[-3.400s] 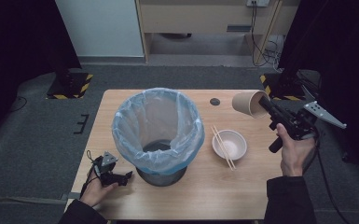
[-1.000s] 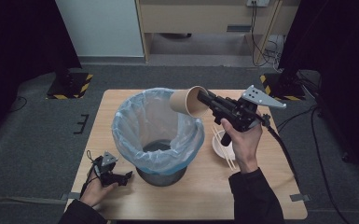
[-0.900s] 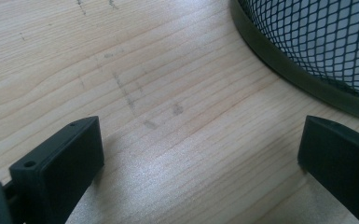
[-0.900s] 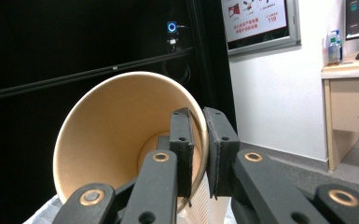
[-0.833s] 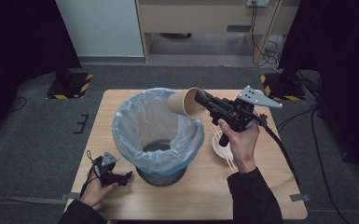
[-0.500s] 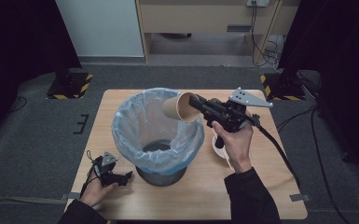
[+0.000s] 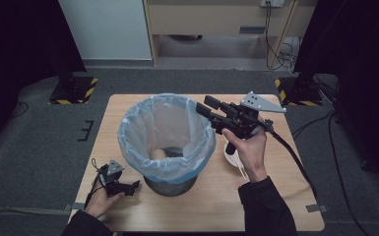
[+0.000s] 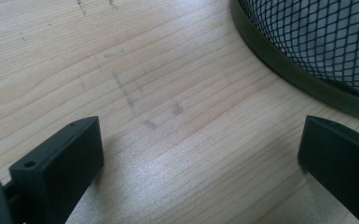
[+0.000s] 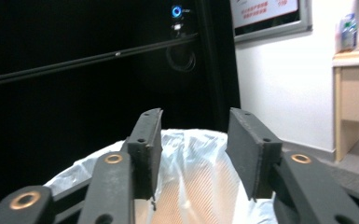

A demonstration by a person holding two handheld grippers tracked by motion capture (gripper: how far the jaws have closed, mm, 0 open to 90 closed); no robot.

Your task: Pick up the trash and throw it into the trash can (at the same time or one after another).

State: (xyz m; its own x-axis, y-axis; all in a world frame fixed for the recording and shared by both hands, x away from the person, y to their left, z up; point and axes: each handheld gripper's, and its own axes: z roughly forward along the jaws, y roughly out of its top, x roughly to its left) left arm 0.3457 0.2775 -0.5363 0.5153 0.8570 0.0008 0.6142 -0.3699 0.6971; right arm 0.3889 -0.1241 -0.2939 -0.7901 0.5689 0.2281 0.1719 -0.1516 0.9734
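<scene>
While my right gripper (image 7: pixel 207 105) hangs over the far right rim of the bin (image 7: pixel 167 140), its jaws are spread apart with nothing between them; you can see the gap clearly in the right gripper view, with the pale blue liner bag (image 9: pixel 200 186) showing through it. The paper cup (image 7: pixel 158 154) is down inside the bin, lying at the bottom against the near-left side of the liner, well below the gripper. I can only make out a tan bit of it from the high view, so I can't tell which way it's tipped.

My left gripper (image 7: pixel 130 187) is parked low on the table (image 7: pixel 216 206) at the near left, just beside the bin's dark base. In the left gripper view its jaws are wide open over bare wood, with the bin's black mesh wall (image 8: pixel 326 42) off at the upper right. Nothing in it.

On the right side of the table there's a white bowl (image 7: pixel 230 156) mostly hidden behind my right hand (image 7: pixel 248 147), with a pair of chopsticks (image 7: pixel 241 170) poking out just under the hand. The right gripper's cable (image 7: pixel 295 160) trails off over the table's right edge.
</scene>
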